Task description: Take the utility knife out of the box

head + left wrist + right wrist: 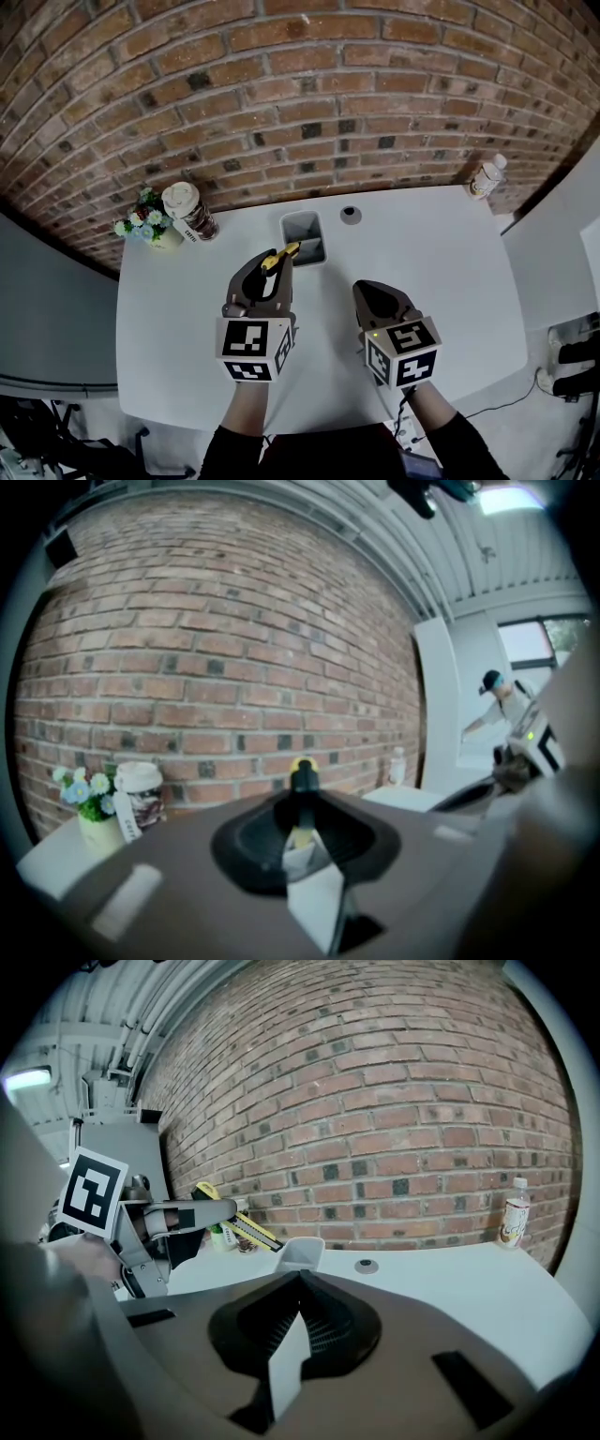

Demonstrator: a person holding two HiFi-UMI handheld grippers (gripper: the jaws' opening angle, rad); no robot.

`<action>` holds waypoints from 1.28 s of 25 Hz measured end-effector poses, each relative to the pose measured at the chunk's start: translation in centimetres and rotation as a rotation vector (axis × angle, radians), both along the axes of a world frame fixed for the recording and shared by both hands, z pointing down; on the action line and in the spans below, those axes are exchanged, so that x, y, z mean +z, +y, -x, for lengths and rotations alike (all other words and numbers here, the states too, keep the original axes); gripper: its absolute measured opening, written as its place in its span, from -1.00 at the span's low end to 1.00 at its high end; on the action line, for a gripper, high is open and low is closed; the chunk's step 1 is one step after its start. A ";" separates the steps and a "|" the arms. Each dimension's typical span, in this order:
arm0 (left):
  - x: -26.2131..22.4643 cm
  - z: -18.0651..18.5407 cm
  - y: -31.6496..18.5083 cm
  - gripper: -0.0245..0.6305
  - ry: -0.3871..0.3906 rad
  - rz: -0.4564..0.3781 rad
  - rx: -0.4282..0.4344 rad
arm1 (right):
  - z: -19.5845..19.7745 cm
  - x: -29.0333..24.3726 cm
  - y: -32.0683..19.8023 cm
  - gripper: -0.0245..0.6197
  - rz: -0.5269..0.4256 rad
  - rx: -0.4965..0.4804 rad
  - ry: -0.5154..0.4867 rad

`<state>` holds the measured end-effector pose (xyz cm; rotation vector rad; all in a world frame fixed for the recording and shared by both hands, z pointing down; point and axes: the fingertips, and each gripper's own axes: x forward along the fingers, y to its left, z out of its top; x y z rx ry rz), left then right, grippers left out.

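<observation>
A yellow and black utility knife [280, 256] is held in the air by my left gripper [266, 271], which is shut on it. The knife's tip hangs over the near end of a small grey open box [302, 216] on the white table. In the left gripper view the knife [302, 782] shows end-on between the jaws. From the right gripper view the knife [242, 1223] juts from the left gripper [187, 1215] just left of the box [302, 1253]. My right gripper [374, 297] hovers to the right, jaws together with nothing in them.
A lidded coffee cup [188, 213] and a small pot of flowers [147, 225] stand at the table's back left. A bottle [486, 176] stands at the back right corner. A round grey disc [351, 215] lies right of the box. A brick wall runs behind.
</observation>
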<state>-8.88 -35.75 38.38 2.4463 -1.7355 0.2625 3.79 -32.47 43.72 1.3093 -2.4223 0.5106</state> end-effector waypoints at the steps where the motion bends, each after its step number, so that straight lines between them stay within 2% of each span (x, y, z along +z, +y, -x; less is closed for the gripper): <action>1: -0.1 0.1 0.4 -0.70 0.002 -0.001 -0.001 | 0.1 -0.2 0.2 -0.90 -0.004 0.000 0.001; 13: -0.8 2.0 5.1 -0.70 0.025 -0.010 -0.013 | 1.7 -2.1 3.5 -0.90 -0.050 0.001 0.002; 32: -1.6 5.6 13.0 -0.70 0.012 -0.037 -0.026 | 4.7 -4.1 9.9 -0.90 -0.110 -0.007 0.008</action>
